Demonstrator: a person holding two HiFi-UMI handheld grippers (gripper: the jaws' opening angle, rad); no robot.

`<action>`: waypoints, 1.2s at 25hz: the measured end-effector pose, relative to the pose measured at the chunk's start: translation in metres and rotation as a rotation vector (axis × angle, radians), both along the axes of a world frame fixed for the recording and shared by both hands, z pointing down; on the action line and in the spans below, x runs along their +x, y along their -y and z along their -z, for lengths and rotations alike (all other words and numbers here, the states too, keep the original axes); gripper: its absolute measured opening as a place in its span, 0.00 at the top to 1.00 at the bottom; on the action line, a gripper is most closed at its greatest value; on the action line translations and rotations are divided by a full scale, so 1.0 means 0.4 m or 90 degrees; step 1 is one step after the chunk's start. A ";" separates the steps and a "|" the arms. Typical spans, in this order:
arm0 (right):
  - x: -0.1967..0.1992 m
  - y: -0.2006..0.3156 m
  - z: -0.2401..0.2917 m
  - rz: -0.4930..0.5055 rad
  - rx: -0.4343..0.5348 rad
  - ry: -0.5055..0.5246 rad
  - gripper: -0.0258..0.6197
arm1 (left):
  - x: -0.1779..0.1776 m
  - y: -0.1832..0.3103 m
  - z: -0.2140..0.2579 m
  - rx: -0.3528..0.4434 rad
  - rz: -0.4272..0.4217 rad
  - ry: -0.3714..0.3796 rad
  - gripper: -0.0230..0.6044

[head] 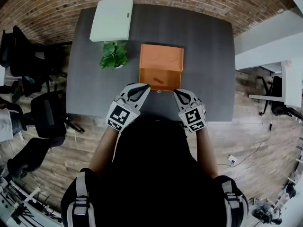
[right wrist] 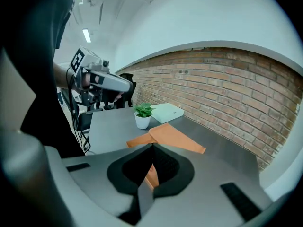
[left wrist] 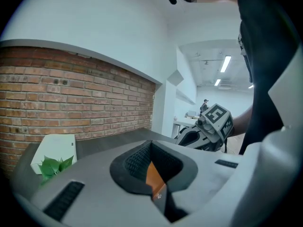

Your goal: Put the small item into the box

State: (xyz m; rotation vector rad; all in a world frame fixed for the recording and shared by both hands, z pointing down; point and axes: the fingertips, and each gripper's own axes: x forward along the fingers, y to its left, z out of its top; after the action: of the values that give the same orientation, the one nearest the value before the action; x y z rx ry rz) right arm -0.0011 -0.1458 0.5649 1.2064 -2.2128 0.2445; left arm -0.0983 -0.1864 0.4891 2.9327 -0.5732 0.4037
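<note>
The open orange box point(head: 161, 70) lies in the middle of the dark table, its lid folded back on the far side. A small dark item point(head: 159, 81) lies inside it near the front wall. My left gripper point(head: 146, 87) hovers at the box's front left corner, and my right gripper point(head: 175, 92) at its front right corner. Both are shut with nothing between the jaws. In the left gripper view, orange box point(left wrist: 152, 175) shows through the gap under the closed jaws point(left wrist: 151, 144). The right gripper view shows the box point(right wrist: 174, 139) beyond its closed jaws point(right wrist: 152, 146).
A small potted plant point(head: 113, 55) stands left of the box, with a flat white case point(head: 112, 19) behind it at the table's far left. Dark table point(head: 208, 70) extends right of the box. Black chairs point(head: 33, 112) stand off the left edge. A brick wall runs behind.
</note>
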 end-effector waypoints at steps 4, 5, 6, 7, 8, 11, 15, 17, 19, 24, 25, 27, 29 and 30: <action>-0.004 0.000 0.029 -0.004 0.015 0.007 0.92 | 0.000 -0.006 -0.003 -0.004 -0.004 0.002 0.93; -0.004 0.000 0.031 -0.006 0.017 0.006 0.92 | 0.000 -0.007 -0.003 -0.004 -0.004 0.001 0.93; -0.005 0.000 0.032 -0.008 0.019 0.005 0.92 | -0.001 -0.008 -0.002 -0.003 -0.003 0.001 0.93; -0.005 -0.001 0.032 -0.012 0.021 0.004 0.92 | -0.003 -0.008 -0.002 -0.003 -0.003 0.001 0.93; -0.006 -0.002 0.032 -0.015 0.022 0.005 0.92 | -0.004 -0.010 -0.001 -0.003 -0.002 0.001 0.93; -0.010 -0.009 0.036 -0.019 0.023 0.012 0.92 | -0.006 -0.013 0.001 -0.002 -0.002 0.000 0.93; -0.013 -0.006 0.051 -0.021 0.034 0.016 0.92 | -0.012 -0.014 0.001 0.001 -0.002 -0.002 0.93; -0.012 -0.003 0.054 -0.021 0.036 0.015 0.92 | -0.016 -0.014 -0.001 0.000 -0.003 0.001 0.93; -0.013 -0.001 0.057 -0.020 0.037 0.013 0.92 | -0.018 -0.014 0.000 0.000 -0.004 0.001 0.93; -0.019 -0.002 0.060 -0.015 0.036 0.010 0.92 | -0.024 -0.015 0.003 0.001 -0.004 0.001 0.93; -0.020 -0.003 0.058 -0.014 0.036 0.007 0.92 | -0.024 -0.017 0.002 0.001 -0.004 0.001 0.93; -0.022 -0.003 0.049 -0.012 0.035 -0.003 0.92 | -0.025 -0.019 0.002 0.001 -0.005 0.000 0.93; -0.023 -0.004 0.042 -0.012 0.034 -0.008 0.92 | -0.025 -0.020 0.002 0.001 -0.006 0.000 0.93; -0.024 -0.004 0.041 -0.012 0.033 -0.007 0.92 | -0.024 -0.020 0.002 0.002 -0.006 -0.001 0.93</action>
State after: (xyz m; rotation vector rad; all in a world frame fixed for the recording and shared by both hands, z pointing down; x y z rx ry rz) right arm -0.0109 -0.1443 0.5487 1.2537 -2.2117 0.1891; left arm -0.1079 -0.1785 0.4884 2.9391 -0.5608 0.4029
